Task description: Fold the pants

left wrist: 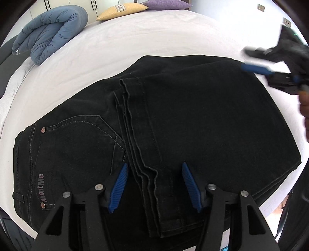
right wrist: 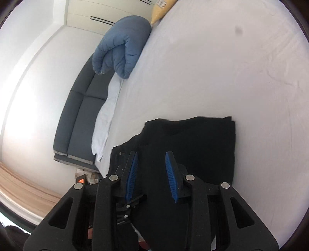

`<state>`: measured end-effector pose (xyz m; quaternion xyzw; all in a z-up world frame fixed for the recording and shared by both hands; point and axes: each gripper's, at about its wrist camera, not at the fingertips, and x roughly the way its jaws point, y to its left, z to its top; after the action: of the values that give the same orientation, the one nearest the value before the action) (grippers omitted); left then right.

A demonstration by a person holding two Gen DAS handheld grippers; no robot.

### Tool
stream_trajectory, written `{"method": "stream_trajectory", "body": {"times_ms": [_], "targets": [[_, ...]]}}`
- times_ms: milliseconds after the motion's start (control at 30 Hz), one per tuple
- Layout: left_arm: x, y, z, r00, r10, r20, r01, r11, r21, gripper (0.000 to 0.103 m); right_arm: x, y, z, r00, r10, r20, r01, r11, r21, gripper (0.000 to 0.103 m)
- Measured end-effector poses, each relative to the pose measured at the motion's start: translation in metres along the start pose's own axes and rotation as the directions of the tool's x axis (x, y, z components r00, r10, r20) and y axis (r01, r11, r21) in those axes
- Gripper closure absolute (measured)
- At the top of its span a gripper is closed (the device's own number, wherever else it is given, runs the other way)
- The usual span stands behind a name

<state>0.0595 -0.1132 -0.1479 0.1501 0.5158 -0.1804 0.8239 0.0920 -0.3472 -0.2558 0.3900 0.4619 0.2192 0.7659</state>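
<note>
Black jeans (left wrist: 193, 119) lie folded on the white bed (left wrist: 135, 40), leg hems laid over the seat near the back pocket (left wrist: 77, 139). My left gripper (left wrist: 155, 168) is open and empty, hovering just above the hems near the front edge. My right gripper (left wrist: 249, 59) shows blurred at the jeans' far right corner, open and empty. In the right wrist view my right gripper (right wrist: 151, 156) is open above the folded jeans (right wrist: 202, 146), holding nothing.
A rolled blue duvet (left wrist: 50, 32) lies at the bed's far left, also in the right wrist view (right wrist: 121, 46). A yellow pillow (left wrist: 121, 10) and purple pillow (left wrist: 166, 4) sit at the head. A dark sofa (right wrist: 81, 115) stands beside the bed.
</note>
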Motion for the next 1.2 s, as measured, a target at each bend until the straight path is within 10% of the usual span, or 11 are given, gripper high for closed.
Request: {"method": "stream_trajectory", "body": {"times_ms": [200, 567, 667, 1033, 1200], "targets": [[0.002, -0.009, -0.004, 1.000, 0.007, 0.002, -0.007, 1.000, -0.001, 0.042, 0.011, -0.019, -0.011, 0.999, 0.031, -0.028, -0.030, 0.999, 0.037, 0.077], [0.004, 0.006, -0.005, 1.000, 0.004, 0.014, -0.004, 1.000, -0.008, 0.042, -0.007, 0.052, -0.188, 0.994, 0.025, -0.106, -0.030, 0.999, -0.043, 0.077], [0.005, 0.008, -0.006, 1.000, 0.000, 0.019, 0.000, 1.000, -0.014, 0.042, -0.002, 0.075, -0.216, 0.978, -0.086, -0.192, 0.059, 0.988, -0.141, 0.077], [0.004, 0.012, -0.008, 1.000, -0.007, 0.028, 0.008, 0.999, -0.035, 0.042, 0.025, 0.133, -0.115, 0.984, 0.167, -0.059, -0.175, 0.971, -0.160, 0.074], [0.006, 0.015, -0.010, 0.999, -0.013, 0.033, 0.014, 0.999, -0.042, 0.042, 0.102, 0.083, -0.109, 0.980, -0.087, -0.181, 0.083, 0.996, -0.031, 0.076]]}}
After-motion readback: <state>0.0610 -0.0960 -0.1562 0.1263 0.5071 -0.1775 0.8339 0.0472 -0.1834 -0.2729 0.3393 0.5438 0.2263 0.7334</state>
